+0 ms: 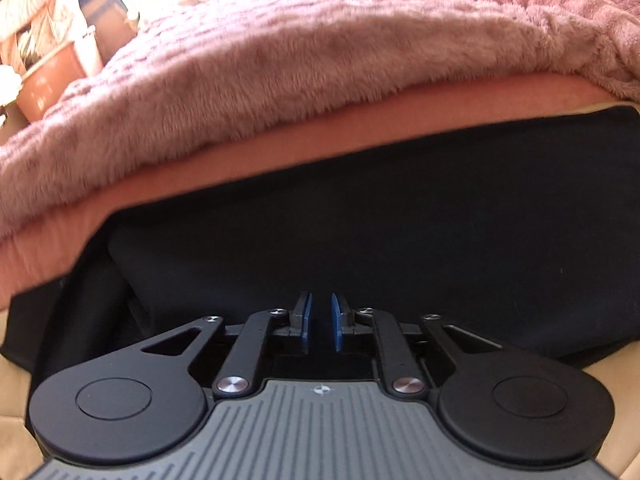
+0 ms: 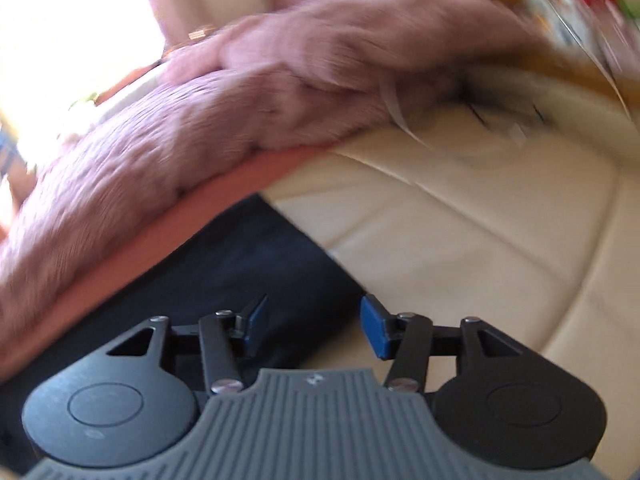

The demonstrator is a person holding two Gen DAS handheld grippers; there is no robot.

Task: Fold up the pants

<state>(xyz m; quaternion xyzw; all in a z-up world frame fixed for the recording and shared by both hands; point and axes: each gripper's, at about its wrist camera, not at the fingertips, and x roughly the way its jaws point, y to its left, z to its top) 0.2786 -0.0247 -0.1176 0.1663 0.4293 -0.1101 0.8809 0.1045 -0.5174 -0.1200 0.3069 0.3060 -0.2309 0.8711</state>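
Left wrist view: to the far left of the jaws, well beyond them, cluttered boxes [image 1: 44,60] sit in bright light, too washed out to name further. The left gripper [image 1: 320,322] hangs over the black pants [image 1: 360,220], its blue pads [image 1: 306,320] standing a narrow slit apart with nothing between them. The pants spread in a wide, flat, dark band straight ahead of the jaws and to both sides, with a rolled fold just left of the left finger. Past the far edge of the pants runs the salmon underside of a fluffy pink blanket [image 1: 280,80], which fills the space ahead. Cream cushion [image 1: 16,384] shows beside the gripper body at the lower left corner.

Right wrist view, blurred throughout: the pink blanket [image 2: 160,152] lies ahead and to the left of the jaws. The right gripper [image 2: 316,324] has its jaws standing well apart and empty. The pants [image 2: 240,264] reach under and ahead of the left finger, ending in a corner between the fingers. The right pad [image 2: 374,326] hangs over the cream quilted cushion [image 2: 480,248], which stretches away to the right. Some colourful object at the far upper right is too smeared to identify.
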